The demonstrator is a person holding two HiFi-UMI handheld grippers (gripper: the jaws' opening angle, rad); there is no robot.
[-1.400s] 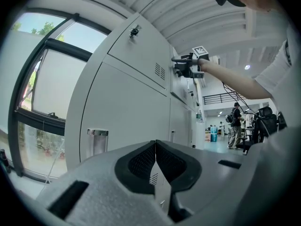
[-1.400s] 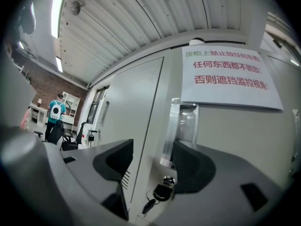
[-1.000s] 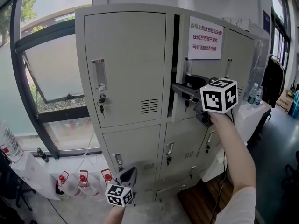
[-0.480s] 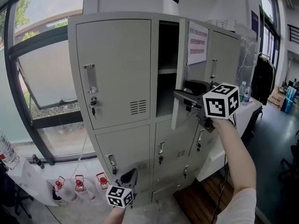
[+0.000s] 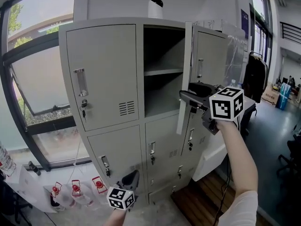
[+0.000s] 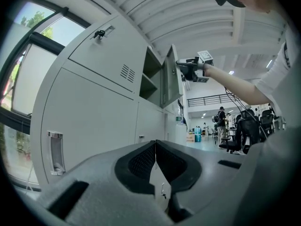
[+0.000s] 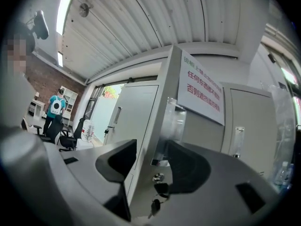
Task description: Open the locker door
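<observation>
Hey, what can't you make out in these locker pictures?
- Head view: front of the open door, turned edge-on.
- Head view: base of the white object, behind the top of the locker.
- Right gripper view: open compartment, hidden by the door edge between the closing jaws of the right gripper.
- Left gripper view: bottom lockers, blocked by the shut left gripper.

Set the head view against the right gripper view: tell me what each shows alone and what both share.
Head view only: the open compartment's shelf, the left gripper held low, and red-capped bottles on the floor. Right gripper view only: the red-printed notice on the door front. Both: the open door's edge between the closing jaws of the right gripper.
</observation>
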